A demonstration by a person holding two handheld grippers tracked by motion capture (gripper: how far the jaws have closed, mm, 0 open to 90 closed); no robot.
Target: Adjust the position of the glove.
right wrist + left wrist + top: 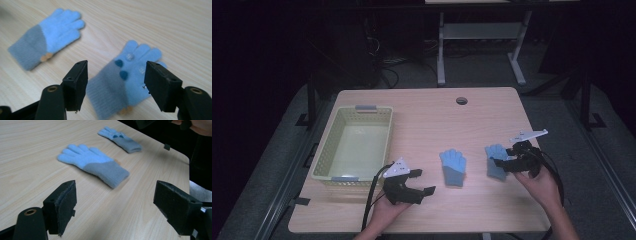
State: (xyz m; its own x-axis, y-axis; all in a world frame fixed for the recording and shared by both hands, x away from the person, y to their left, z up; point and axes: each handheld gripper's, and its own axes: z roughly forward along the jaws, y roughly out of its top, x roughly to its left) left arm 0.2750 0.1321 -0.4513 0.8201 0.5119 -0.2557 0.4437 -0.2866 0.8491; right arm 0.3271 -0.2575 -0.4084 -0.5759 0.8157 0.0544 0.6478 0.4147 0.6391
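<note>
A light wooden table [422,115] holds 2 small blue knitted gloves with grey cuffs, lying flat and apart from each other near the front half. The middle glove [453,167] lies with its fingers pointing away from the person and its cuff toward them. The right glove [496,161] lies just beside it to the right, fingers also pointing away; in the right gripper view this glove [130,77] shows dark blue and pale dots on its surface. The right tongs [507,161], held in the person's right hand [539,187], hover over the right glove with their jaws spread wide; the glove lies below and between the jaws, and the pads do not press on it. The left tongs [422,182], held in the person's left hand [384,212], sit near the front edge of the table, left of the middle glove, jaws spread wide with nothing between them. A pale yellow plastic basket [324,150] with grey handles stands on the left part of the table, well apart from both gloves.
</note>
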